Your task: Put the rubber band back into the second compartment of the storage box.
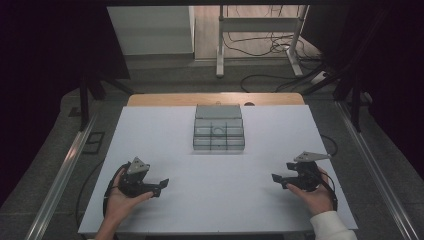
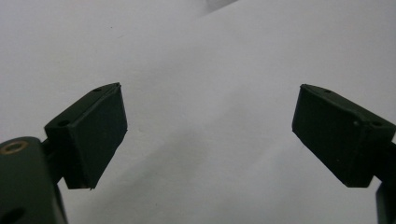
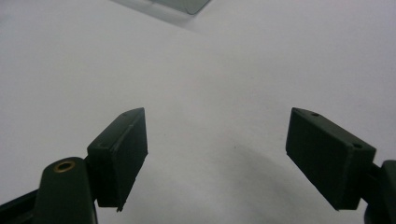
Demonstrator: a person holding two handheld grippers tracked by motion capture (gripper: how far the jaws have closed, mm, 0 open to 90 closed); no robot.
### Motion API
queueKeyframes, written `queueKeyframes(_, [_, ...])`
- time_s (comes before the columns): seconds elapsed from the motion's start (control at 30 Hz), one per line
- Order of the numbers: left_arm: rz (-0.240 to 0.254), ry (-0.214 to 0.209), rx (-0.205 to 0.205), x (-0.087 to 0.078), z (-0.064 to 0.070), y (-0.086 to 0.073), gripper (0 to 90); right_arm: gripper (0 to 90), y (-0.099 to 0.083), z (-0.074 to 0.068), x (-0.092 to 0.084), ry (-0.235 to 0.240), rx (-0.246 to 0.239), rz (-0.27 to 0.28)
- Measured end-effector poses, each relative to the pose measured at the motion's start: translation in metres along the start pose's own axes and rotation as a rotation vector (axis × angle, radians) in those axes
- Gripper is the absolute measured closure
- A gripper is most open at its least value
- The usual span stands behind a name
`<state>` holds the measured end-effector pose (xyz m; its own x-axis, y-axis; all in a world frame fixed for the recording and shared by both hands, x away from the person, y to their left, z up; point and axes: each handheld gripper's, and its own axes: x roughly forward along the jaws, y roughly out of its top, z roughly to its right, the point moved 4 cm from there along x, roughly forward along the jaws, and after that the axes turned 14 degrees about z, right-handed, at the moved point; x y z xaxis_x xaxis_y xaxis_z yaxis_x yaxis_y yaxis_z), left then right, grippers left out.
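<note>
A clear plastic organiser box (image 1: 218, 131) stands on the white table top (image 1: 220, 200), toward its far middle. The box is rectangular, with thin see-through walls that split it into small square compartments, and its hinged lid lies folded back flat on the far side. A faint ring-shaped outline shows in 1 middle compartment; what it is cannot be told.

Both tools sit well nearer the person than the box, with bare matte white surface between them and it. The left gripper (image 1: 161, 186) lies to the near left of the box, cupped in the left hand (image 1: 120, 197); the right gripper (image 1: 278, 180) lies to the near right, in the right hand (image 1: 315, 192), with a white sleeve (image 1: 331, 226) behind it. Each has a black body, a grey 3-cornered plate on top and a trailing cable.

In the left gripper view (image 2: 210, 128) the 2 blocky black rubber-like pads stand wide apart over the smooth white top, grasping nothing. In the right gripper view (image 3: 215, 154) the jaws are likewise spread and released, with a corner of the box (image 3: 184, 4) at the upper edge.

Beyond the box, a wooden strip (image 1: 215, 99) edges the table, and past it grey floor holds white metal frame legs (image 1: 220, 45) and loose cables.
</note>
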<state>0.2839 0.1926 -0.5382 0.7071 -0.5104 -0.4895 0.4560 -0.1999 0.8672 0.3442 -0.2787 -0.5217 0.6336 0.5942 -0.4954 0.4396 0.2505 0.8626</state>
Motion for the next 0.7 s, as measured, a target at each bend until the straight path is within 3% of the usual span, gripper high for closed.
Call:
queueKeyframes(0.2, [0.011, 0.001, 0.002, -0.0007, 0.0006, 0.0013, 10.0, 21.4, -0.0025, -0.0041, 0.0014, 0.007, -0.041, -0.001])
queueKeyframes(0.7, [0.007, -0.003, 0.008, -0.0003, 0.001, 0.0016, 9.9, 15.3, -0.0004, -0.0027, -0.0005, 0.0, -0.029, 0.024])
